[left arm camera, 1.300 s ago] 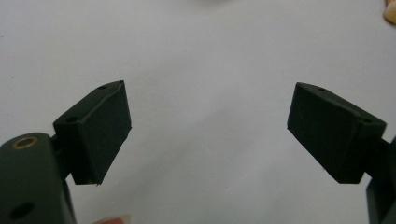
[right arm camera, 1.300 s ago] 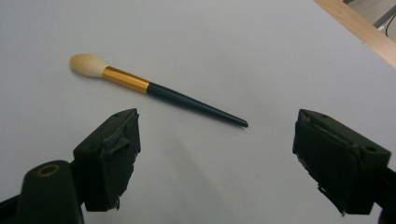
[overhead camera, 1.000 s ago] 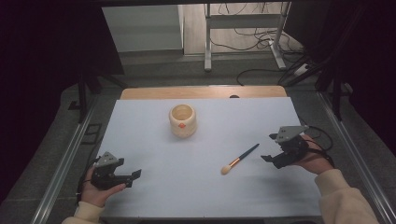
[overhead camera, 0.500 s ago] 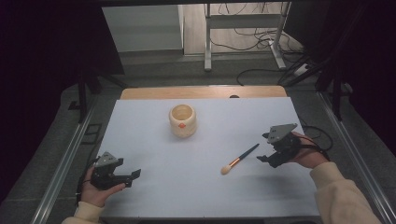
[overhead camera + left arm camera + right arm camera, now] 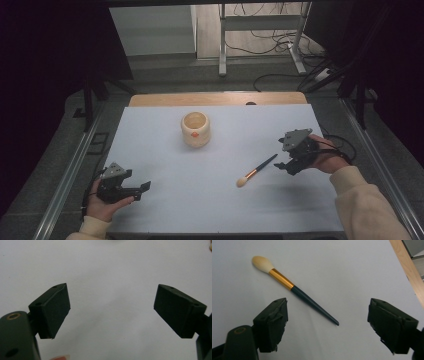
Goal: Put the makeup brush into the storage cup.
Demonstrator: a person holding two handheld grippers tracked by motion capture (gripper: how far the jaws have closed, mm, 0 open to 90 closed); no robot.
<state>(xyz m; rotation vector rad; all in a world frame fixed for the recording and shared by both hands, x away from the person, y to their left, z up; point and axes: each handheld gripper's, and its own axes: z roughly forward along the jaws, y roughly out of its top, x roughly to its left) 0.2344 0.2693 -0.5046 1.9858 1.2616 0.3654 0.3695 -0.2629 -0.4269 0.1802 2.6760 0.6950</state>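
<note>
Reaching with jaws spread wide, the right gripper nears the brush lying flat on the white table — pinching its thin tapered tip could flick it away — while the left gripper rests spread, holding nothing

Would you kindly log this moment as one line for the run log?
right gripper: open, near brush handle tip, not touching | left gripper: open, empty | brush: flat on table | cup: upright
</note>
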